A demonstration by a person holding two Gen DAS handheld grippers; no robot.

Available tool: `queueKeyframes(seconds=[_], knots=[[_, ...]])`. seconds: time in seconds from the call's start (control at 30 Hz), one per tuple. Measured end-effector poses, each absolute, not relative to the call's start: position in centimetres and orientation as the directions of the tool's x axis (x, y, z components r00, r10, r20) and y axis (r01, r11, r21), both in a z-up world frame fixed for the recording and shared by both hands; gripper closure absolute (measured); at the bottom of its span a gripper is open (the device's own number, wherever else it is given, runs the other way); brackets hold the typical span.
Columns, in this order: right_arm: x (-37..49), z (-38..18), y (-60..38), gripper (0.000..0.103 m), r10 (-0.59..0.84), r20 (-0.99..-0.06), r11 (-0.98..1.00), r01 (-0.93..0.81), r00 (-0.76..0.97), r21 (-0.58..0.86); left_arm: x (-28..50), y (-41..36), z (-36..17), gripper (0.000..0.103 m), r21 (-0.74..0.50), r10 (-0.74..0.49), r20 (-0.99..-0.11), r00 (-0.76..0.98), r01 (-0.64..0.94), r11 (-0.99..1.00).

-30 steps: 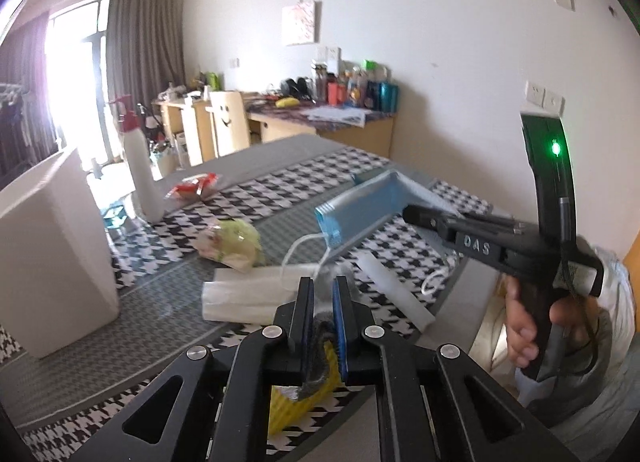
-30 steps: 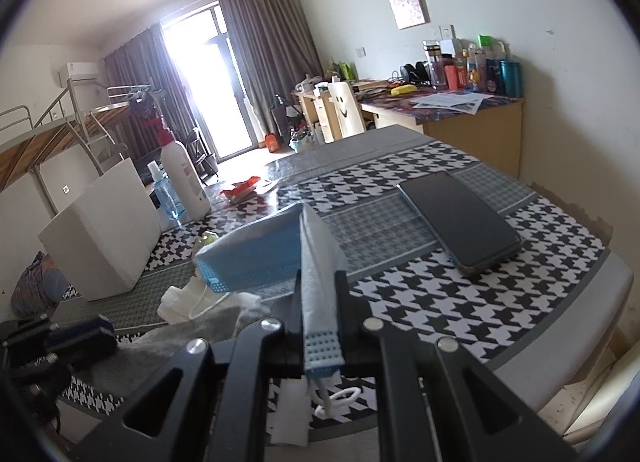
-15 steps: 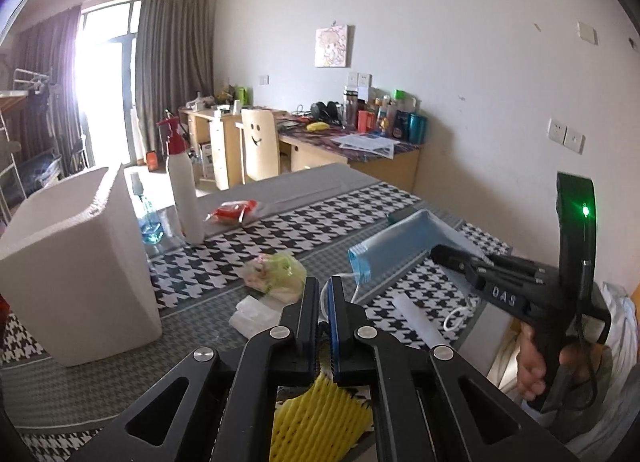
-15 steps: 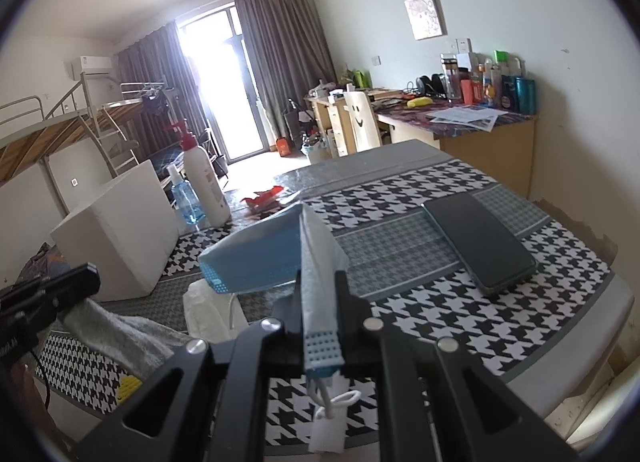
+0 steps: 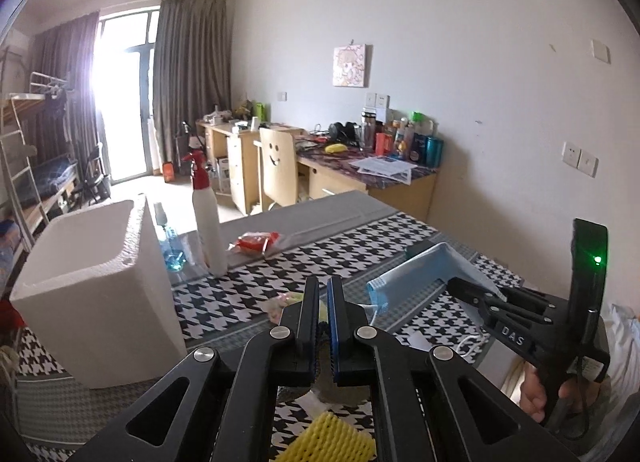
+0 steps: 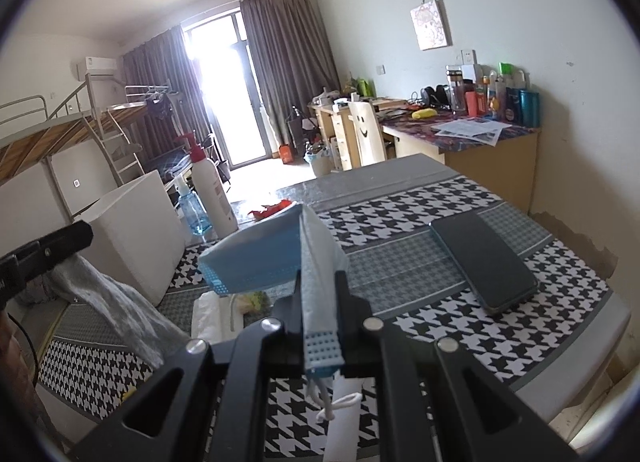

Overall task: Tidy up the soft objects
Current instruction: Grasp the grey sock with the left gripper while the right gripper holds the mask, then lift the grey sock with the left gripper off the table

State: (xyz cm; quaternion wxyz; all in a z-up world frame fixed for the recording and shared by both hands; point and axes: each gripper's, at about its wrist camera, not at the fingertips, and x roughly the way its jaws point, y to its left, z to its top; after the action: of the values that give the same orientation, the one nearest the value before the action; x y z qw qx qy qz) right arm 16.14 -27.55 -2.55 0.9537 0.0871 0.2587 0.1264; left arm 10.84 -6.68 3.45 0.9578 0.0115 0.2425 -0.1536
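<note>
Left gripper (image 5: 323, 302): jaws pinch grey cloth (image 6: 116, 302), newly lifted clear of the table (image 6: 420, 262). Right gripper (image 6: 319, 302): jaws clamp blue face mask (image 6: 256, 258), also raised. Foam box (image 5: 96, 294), at ten o'clock from the left gripper, is the likely destination for both items.

Sunlit window (image 5: 120, 101) (grey curtains (image 5: 192, 81)), cluttered wooden desk (image 5: 360, 173).

Both wrist cameras look forward and slightly down over the houndstooth-clothed bench (image 5: 248, 282) (image 6: 420, 197), close above it, towards the curtained window; both show the white foam box (image 5: 92, 302) (image 6: 136, 229).
</note>
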Motion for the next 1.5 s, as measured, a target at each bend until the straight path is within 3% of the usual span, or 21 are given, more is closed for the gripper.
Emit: queueKeyframes(seconds=[0.6, 0.87, 0.9, 0.97, 1.0, 1.03, 1.5], knots=[[16.6, 0.9, -24.4, 0.089, 0.301, -0.414, 0.953, -0.253, 0.859, 0.168, 11.8, -4.2, 4.7, 0.1, -0.037, -0.189, -0.449, 0.873, 0.193, 0.98], [17.0, 0.2, -23.6, 0.089, 0.316, -0.434, 0.949, -0.273, 0.844, 0.16, 11.8, -3.5, 3.0, 0.097, -0.049, -0.185, -0.506, 0.842, 0.185, 0.981], [17.1, 0.1, -23.5, 0.089, 0.317, -0.436, 0.948, -0.274, 0.842, 0.161, 11.8, -3.4, 2.6, 0.09, -0.046, -0.177, -0.514, 0.84, 0.179, 0.983], [17.1, -0.1, -23.4, 0.089, 0.317, -0.442, 0.948, -0.274, 0.839, 0.16, 11.8, -3.3, 2.0, 0.064, -0.044, -0.169, -0.529, 0.832, 0.172, 0.984], [17.0, -0.1, -23.3, 0.089, 0.318, -0.444, 0.948, -0.276, 0.838, 0.16, 11.7, -3.3, 1.6, 0.046, -0.046, -0.169, -0.534, 0.828, 0.171, 0.984], [17.0, -0.1, -23.2, 0.089, 0.319, -0.445, 0.948, -0.276, 0.837, 0.159, 11.6, -3.3, 1.4, 0.04, -0.046, -0.169, -0.534, 0.829, 0.171, 0.984], [17.5, -0.8, -22.8, 0.089, 0.313, -0.466, 0.95, -0.268, 0.828, 0.161, 11.7, -4.8, -3.9, 0.037, -0.036, -0.172, -0.667, 0.725, 0.2, 0.979]])
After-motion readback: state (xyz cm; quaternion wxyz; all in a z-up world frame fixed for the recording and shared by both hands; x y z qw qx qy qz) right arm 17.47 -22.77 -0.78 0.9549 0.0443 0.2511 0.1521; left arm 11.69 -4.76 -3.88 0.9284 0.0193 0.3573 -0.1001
